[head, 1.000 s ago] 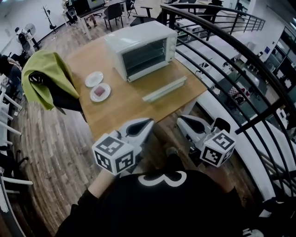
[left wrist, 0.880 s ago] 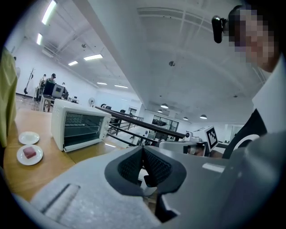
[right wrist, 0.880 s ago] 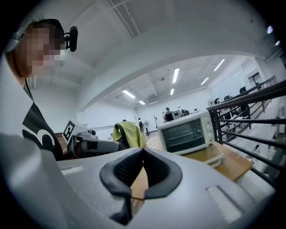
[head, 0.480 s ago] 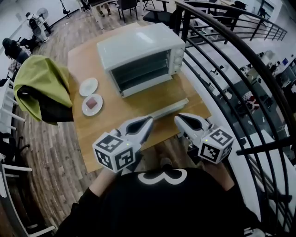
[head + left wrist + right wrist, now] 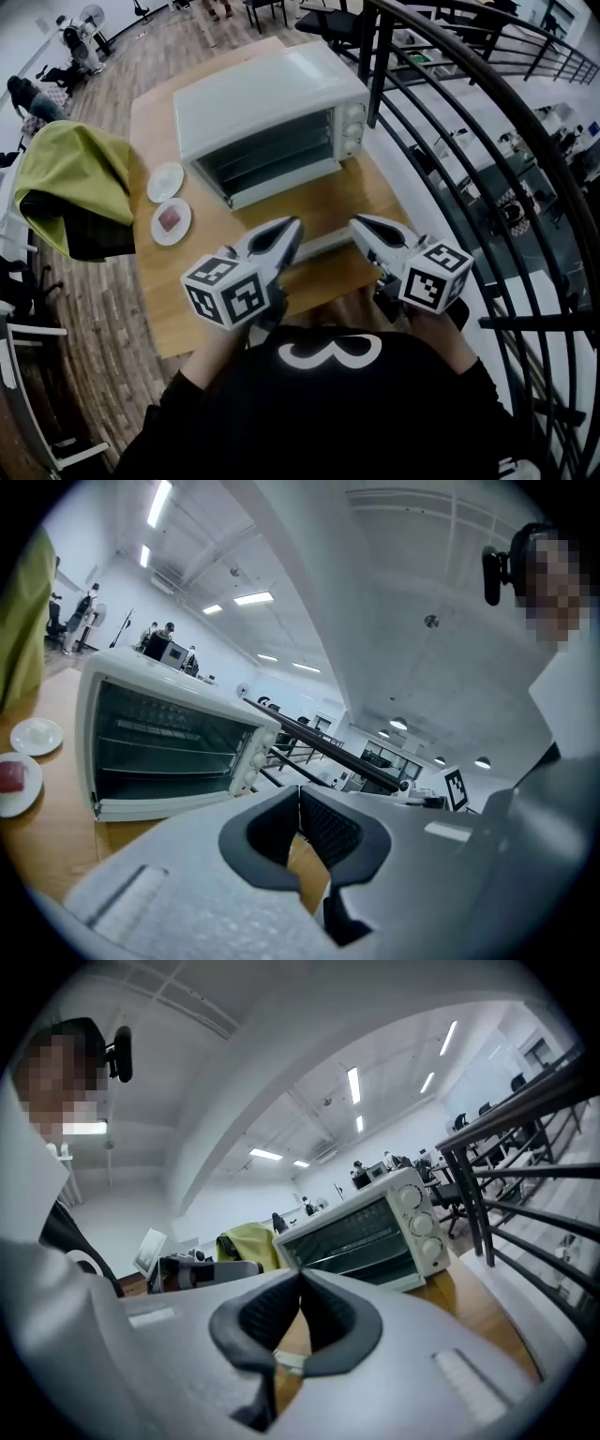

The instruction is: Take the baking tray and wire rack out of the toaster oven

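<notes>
The white toaster oven stands at the far side of the wooden table, front open toward me. Wire shelves show inside, also in the left gripper view and the right gripper view. I cannot tell the baking tray from the rack. My left gripper and right gripper hover side by side over the table's near part, short of the oven. Both point at it, shut and empty.
A long white bar lies on the table between the grippers' tips. Two small white plates, one with a reddish piece, sit left of the oven. A green cloth hangs at the left. A black railing runs along the right.
Both grippers have moved forward from before the table's near edge to over it, closer to the oven. The oven looms larger. Jaws stayed shut.
</notes>
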`<state>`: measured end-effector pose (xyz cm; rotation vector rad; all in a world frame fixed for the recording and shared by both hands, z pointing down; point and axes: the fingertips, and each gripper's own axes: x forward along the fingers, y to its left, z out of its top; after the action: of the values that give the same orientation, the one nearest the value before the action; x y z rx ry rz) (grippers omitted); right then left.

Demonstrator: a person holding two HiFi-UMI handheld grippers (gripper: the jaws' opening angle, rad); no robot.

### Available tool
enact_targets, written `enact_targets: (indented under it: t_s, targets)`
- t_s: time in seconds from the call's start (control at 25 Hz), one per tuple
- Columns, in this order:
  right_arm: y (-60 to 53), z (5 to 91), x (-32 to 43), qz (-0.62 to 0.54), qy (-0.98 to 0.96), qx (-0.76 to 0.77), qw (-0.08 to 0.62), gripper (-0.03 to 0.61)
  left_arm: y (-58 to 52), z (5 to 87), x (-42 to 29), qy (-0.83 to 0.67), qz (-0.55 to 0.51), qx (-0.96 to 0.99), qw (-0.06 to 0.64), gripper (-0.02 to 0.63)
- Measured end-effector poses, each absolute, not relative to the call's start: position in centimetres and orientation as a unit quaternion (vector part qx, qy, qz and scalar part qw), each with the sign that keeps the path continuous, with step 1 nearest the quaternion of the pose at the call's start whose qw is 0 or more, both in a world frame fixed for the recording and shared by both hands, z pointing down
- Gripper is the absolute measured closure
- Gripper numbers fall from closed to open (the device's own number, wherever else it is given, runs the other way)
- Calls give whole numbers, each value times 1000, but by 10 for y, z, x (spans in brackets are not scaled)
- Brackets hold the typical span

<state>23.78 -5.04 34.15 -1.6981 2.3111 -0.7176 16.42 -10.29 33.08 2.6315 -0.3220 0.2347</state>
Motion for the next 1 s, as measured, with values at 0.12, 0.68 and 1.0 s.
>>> enact_targets:
  t_s: [0.12,0.68,1.0]
  targets:
    - [-69,350,250,-259,777,-565,100,576,-123,335,170,-130,67,952,269,601]
    - [-185,396,294,-352,712,-563,227,575,-251,410,156,-226,-65,841,487,482]
    - [-245,444,309,-411,679,-555,250,471,-313,465,153,-268,-134,764,571,422]
